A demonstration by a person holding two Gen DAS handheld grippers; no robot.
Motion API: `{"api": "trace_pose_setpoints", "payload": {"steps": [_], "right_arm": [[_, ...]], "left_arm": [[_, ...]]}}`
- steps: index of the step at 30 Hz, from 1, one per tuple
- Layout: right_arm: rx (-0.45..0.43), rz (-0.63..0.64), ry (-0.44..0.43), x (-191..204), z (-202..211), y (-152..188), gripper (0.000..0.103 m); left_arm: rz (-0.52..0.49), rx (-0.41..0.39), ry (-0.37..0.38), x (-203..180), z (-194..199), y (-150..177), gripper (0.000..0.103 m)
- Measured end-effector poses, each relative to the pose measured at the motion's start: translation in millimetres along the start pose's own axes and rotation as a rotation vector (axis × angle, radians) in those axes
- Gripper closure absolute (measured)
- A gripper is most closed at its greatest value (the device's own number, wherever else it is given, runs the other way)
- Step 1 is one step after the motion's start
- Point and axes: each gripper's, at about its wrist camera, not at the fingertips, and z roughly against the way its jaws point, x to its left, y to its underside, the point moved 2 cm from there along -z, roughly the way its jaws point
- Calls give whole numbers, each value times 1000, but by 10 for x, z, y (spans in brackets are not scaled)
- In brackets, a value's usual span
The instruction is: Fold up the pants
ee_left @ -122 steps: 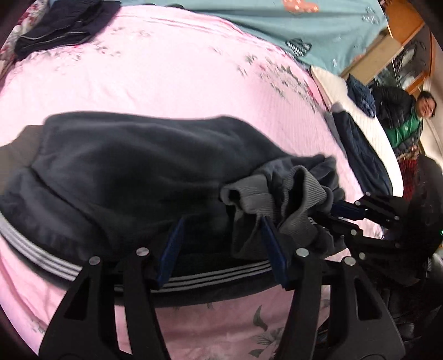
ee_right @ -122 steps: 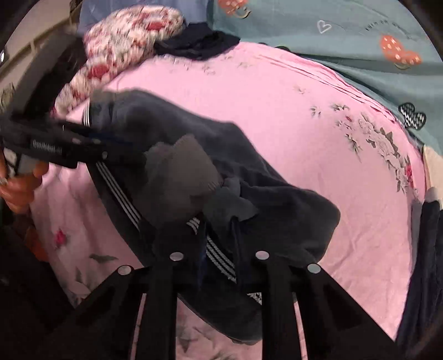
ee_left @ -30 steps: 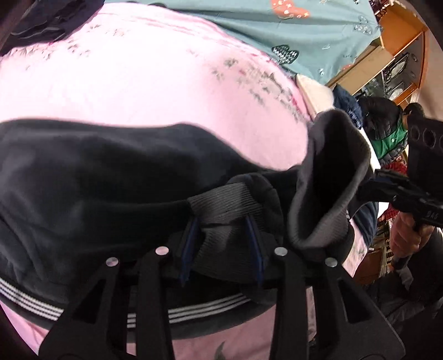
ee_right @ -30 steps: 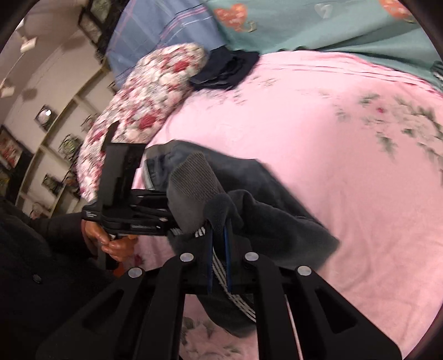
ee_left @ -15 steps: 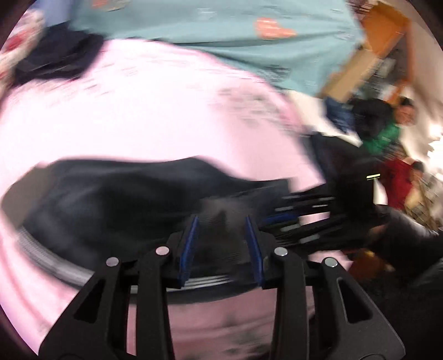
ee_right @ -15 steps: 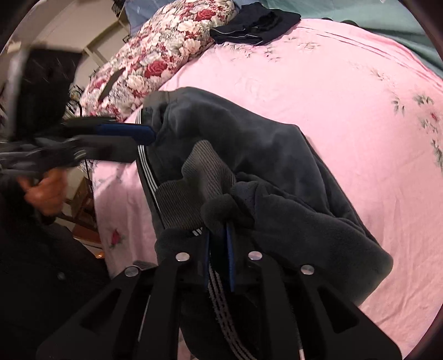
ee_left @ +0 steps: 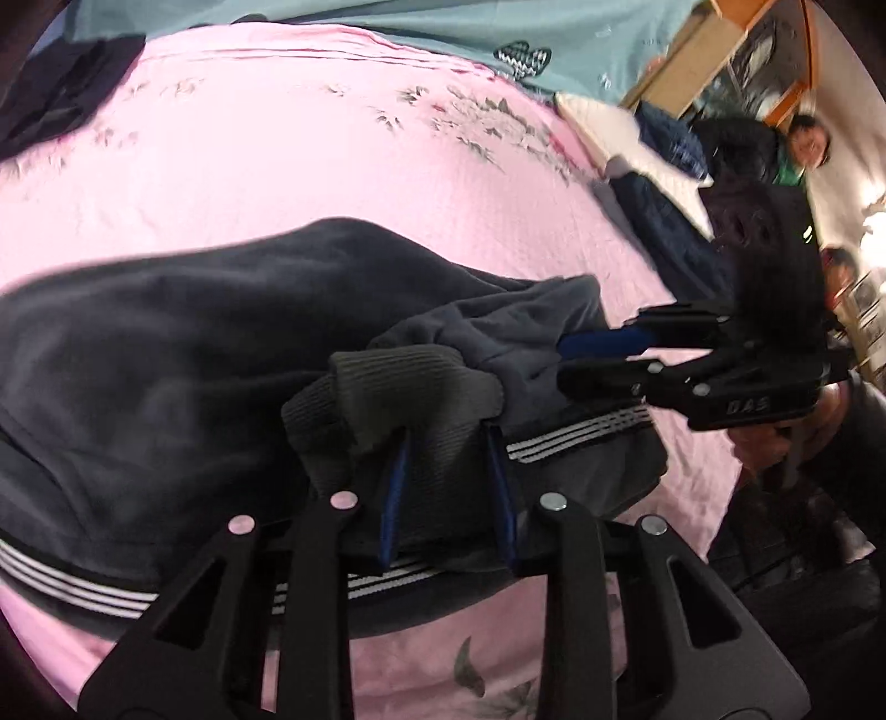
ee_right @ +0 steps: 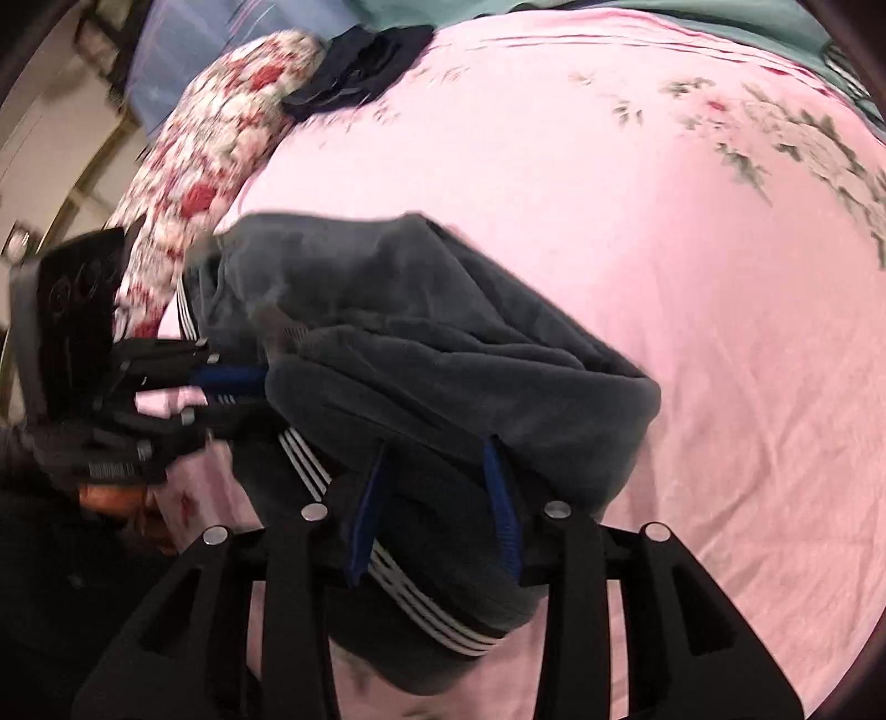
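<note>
Dark grey pants [ee_left: 166,360] with white side stripes [ee_left: 581,432] lie folded over on the pink bed sheet [ee_left: 332,138]. My left gripper [ee_left: 446,440] is shut on the ribbed grey cuff [ee_left: 410,382], which drapes over its fingertips. In the right wrist view the pants [ee_right: 415,332] form a thick bundle near the bed's front edge. My right gripper [ee_right: 436,446] stands open over the folded edge, the fabric lying loose between its blue pads. It also shows from the side as the right gripper [ee_left: 587,354], and the left gripper [ee_right: 238,393] enters the bundle from the left.
Folded dark clothes [ee_right: 360,66] sit at the far end beside a floral pillow [ee_right: 221,138]. A teal blanket [ee_left: 387,27] covers the back of the bed. A navy garment [ee_left: 659,221] lies at the right edge, where people [ee_left: 775,160] sit.
The right gripper's fingers have spread and let go of the leg hem. Both grippers have come down, and the lifted leg ends now rest on the folded pants.
</note>
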Motion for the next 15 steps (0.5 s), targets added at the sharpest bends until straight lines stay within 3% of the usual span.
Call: {"api": "trace_pose_setpoints", "payload": {"steps": [2, 4, 5, 8, 10, 13, 15], "right_arm": [[-66, 7, 81, 216, 230, -52, 52], [-161, 48, 127, 484, 429, -81, 44], [-199, 68, 142, 635, 487, -105, 43], [-272, 154, 188, 1299, 421, -270, 42], [-285, 197, 174, 1630, 266, -421, 42], [-264, 270, 158, 2298, -217, -631, 42], [-224, 311, 180, 2608, -500, -694, 42]], "left_arm": [[-72, -54, -54, -83, 341, -47, 64], [-100, -158, -153, -14, 789, -39, 11], [-75, -206, -212, 117, 1005, -10, 6], [63, -260, -306, 738, 1526, 72, 6], [172, -281, -405, 1256, 1822, 180, 6], [288, -286, -499, 1892, 2127, 370, 6], [325, -277, -503, 2125, 2184, 431, 6]]}}
